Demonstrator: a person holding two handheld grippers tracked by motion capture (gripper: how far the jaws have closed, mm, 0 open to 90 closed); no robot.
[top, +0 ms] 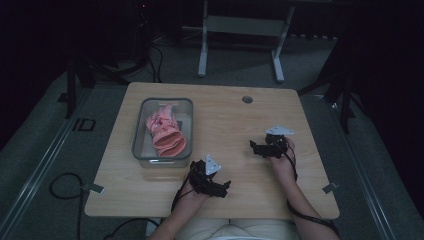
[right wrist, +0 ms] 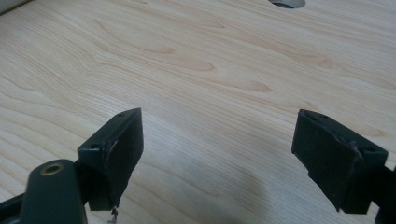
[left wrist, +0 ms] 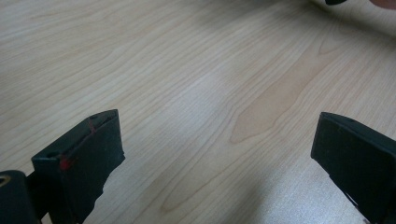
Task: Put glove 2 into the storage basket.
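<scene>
The left gripper [left wrist: 217, 158] looks down along its two black jaws at a bare stretch of the worktop [left wrist: 187, 70]. The jaws stand wide apart, one rising from the lower left corner and the other from the lower right, with nothing between them but pale wood. The left jaw carries small red marks along its edge and near its base. The wood grain runs in long diagonal streaks, with a darker oval patch just above the gap. Soft shadows lie on the wood beneath both jaws. At the top right corner a small dark shape cuts in, too little of it to tell what it is.
</scene>
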